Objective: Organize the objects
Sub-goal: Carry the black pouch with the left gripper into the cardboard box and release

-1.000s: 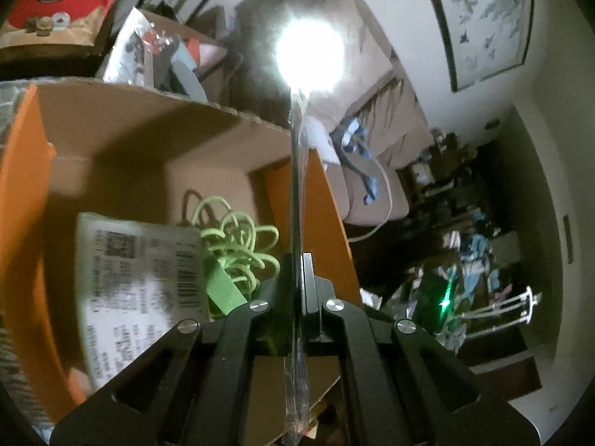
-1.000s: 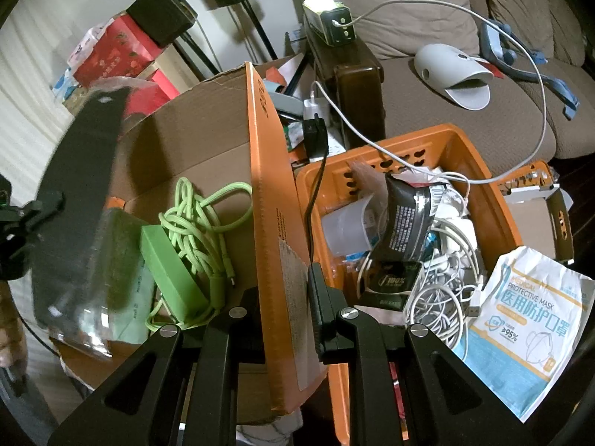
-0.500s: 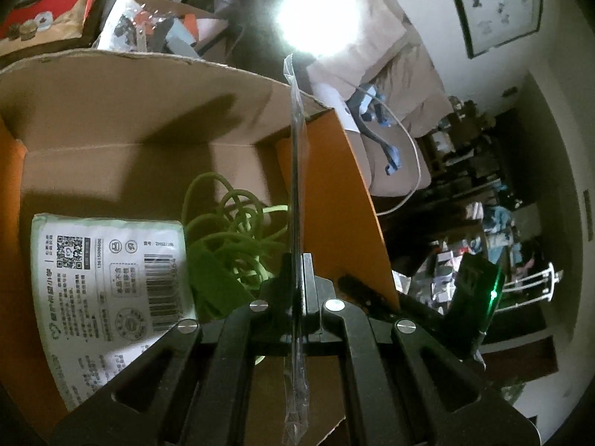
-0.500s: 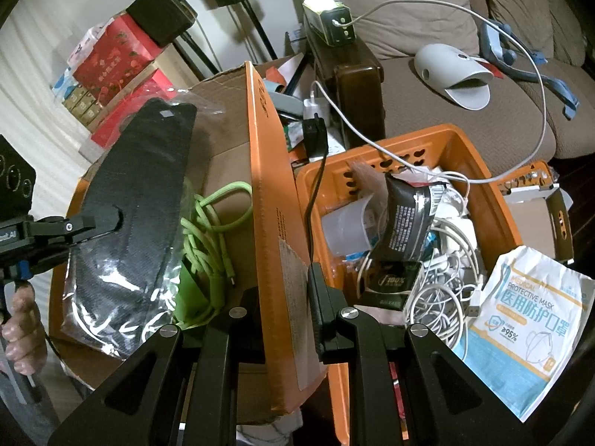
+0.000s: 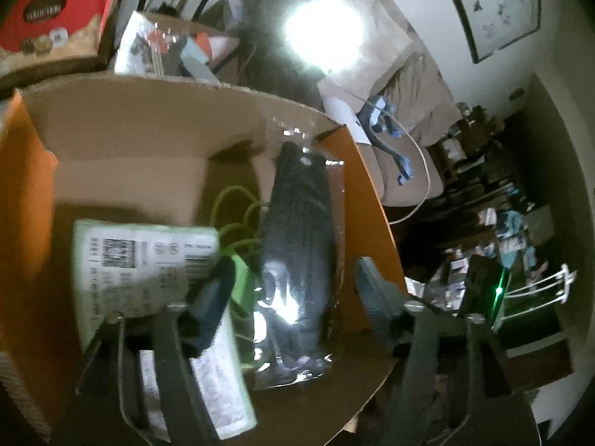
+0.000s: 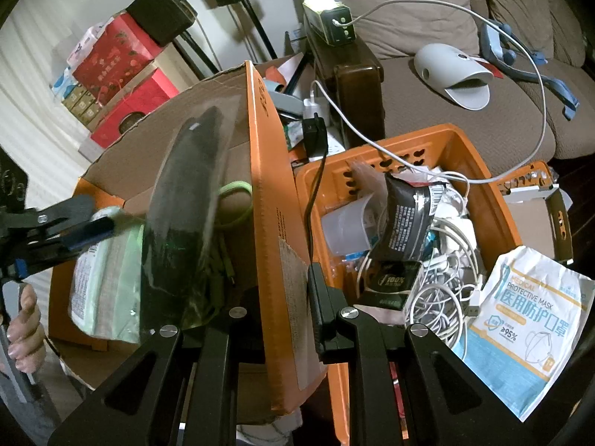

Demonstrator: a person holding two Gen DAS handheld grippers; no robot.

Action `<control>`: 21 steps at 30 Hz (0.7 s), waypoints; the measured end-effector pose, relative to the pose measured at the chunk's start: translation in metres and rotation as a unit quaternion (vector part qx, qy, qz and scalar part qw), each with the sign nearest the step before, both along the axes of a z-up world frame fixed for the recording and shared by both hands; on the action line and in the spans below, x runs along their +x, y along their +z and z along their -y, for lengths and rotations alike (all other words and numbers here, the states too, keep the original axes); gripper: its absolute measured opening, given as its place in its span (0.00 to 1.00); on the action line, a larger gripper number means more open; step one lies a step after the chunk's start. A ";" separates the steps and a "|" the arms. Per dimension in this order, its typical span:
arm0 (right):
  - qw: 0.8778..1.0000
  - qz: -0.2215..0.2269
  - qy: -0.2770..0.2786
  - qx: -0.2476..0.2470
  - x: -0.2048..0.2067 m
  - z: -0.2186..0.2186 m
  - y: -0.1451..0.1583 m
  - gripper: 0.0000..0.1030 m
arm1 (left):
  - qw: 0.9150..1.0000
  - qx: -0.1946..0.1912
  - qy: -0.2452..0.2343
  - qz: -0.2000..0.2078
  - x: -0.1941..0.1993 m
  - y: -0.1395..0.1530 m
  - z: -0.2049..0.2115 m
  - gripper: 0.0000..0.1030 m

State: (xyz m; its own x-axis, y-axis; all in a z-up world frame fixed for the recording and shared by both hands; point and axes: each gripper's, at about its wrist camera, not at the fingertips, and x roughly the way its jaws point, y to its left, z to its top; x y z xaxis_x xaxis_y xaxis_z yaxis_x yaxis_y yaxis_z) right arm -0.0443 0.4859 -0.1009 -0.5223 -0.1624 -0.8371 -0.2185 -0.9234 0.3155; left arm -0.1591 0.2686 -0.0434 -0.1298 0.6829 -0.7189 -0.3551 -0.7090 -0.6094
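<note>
A black mask in a clear plastic bag stands loose inside the cardboard box, leaning over a green cable and a pale green packet. My left gripper is open, its fingers spread either side of the bag, not touching it. In the right wrist view the bag leans in the box and the left gripper's fingers show at the left. My right gripper is shut on the box's orange flap.
An orange basket right of the box holds white cables, a black packet and a cup. A white-blue mask packet lies at the right. Sofa with a white cable behind. Red boxes and speakers stand at the back left.
My left gripper has opened and let go of the bagged black mask, which now leans free inside the box. The right gripper keeps hold of the flap.
</note>
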 end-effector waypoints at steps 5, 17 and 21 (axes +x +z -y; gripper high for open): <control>1.000 0.001 0.000 0.001 0.000 0.000 0.000 0.15 | 0.999 -0.021 0.006 -0.027 0.008 0.012 0.013 0.74; 1.000 0.000 0.000 0.001 0.000 0.001 0.000 0.15 | 0.993 -0.069 0.042 -0.083 0.012 0.035 0.060 0.91; 1.000 0.000 0.000 0.000 0.000 0.001 0.000 0.15 | 0.992 -0.066 0.051 -0.092 0.010 0.043 0.080 0.91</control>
